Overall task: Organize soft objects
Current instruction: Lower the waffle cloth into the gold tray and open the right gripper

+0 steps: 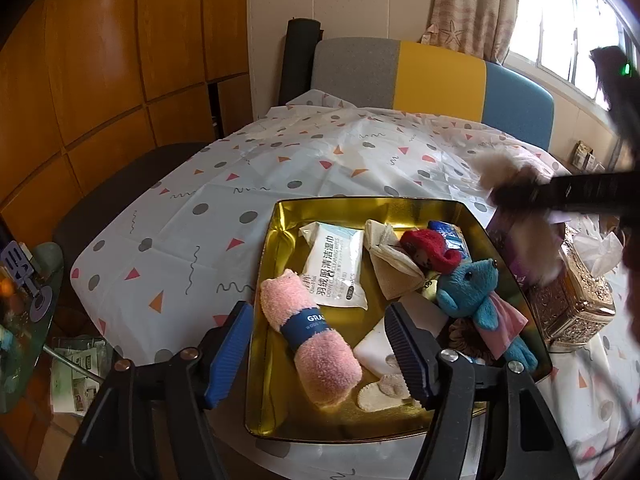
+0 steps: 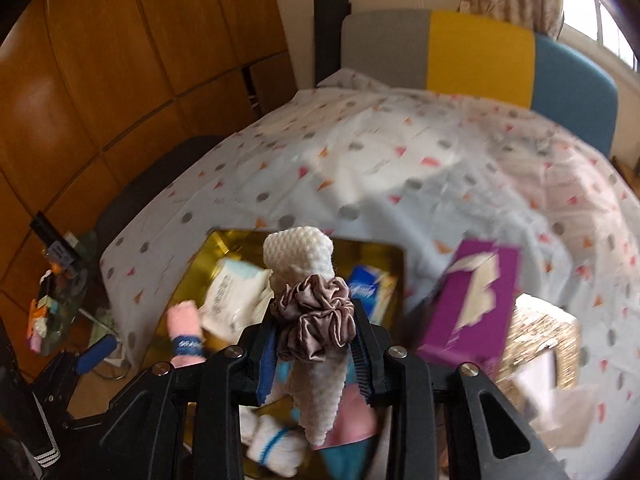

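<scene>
White rolled cloth [image 2: 312, 320] with a scrunchie around it (pinched between the right gripper [image 2: 316, 344] pads, above the gold tray [image 1: 276, 248]) may slip out crooked, while the left gripper [image 1: 320, 344] hangs spread and empty.

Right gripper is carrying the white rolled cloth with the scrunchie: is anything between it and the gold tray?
Nothing visible blocks it. The right gripper holds the white rolled cloth above the gold tray; the purple box stands off to the side.
</scene>
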A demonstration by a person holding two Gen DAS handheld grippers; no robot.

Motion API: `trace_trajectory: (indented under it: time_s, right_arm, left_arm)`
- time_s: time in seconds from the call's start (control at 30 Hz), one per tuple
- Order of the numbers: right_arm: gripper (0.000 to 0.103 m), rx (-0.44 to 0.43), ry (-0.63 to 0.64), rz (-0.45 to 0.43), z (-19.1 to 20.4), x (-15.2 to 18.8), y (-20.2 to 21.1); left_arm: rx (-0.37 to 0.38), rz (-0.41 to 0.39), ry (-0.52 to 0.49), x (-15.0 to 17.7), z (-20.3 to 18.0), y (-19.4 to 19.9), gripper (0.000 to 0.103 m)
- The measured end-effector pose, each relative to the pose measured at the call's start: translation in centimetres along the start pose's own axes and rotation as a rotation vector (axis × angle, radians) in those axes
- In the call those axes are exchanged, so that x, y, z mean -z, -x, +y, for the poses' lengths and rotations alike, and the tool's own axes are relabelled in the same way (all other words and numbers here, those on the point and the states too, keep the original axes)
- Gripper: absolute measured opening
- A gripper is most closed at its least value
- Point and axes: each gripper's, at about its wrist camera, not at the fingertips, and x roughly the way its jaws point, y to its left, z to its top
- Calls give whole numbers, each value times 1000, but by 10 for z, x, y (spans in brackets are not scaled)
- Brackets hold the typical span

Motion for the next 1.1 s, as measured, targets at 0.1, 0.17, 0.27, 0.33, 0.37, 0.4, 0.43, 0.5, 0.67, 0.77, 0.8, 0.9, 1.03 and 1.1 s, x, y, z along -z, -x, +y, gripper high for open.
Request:
trace_trajectory:
  time_s: [0.1,0.17,0.27,0.33,0.37,0.4,0.43,0.5,0.67,0.77,0.8,0.9,1.03,1.1]
  right_arm:
    - [31,-66,-37,43,10,17,-22]
    - [31,-109,-67,75,16,26,-35]
    - [32,-144,-100,109,23,35,-57]
    - [32,-163,-123,141,26,40,-73]
    - [33,-158,-129,155,26,41,-79]
    - [33,-141,-133,168,27,43,-87]
    - [33,-124,-134,181,27,46,-95]
    - [36,-105,-131,216,27,51,-108]
    - [42,-115,-136,209,25,58,-109]
    - [47,-120,-129,175,23,61,-96]
    - [48,-110,-121,150,22,61,-89]
    - [53,-58,-93,78,24,63,-68]
    - [53,39,-88,-11,17,71,-38]
    - [53,94,-84,-43,15,76,-26]
  left_arm:
    - [-7,-2,9,1,4,1,69]
    - [-13,-3,17,1,6,1,70]
    - [-24,-8,28,1,10,2,73]
    - [-28,-10,31,0,11,2,75]
    - [-31,-12,33,0,11,3,76]
    - [-34,-14,34,0,12,3,77]
    - [-37,-15,36,0,13,4,80]
    - [-40,-15,43,0,14,4,83]
    - [-58,-27,54,-1,16,6,88]
    - [-64,-40,56,-2,15,9,95]
    - [-63,-44,55,-2,14,10,97]
    - [-61,-61,48,-3,9,15,102]
    - [-57,-75,34,-3,-1,20,103]
    - [-52,-80,35,-2,-5,22,103]
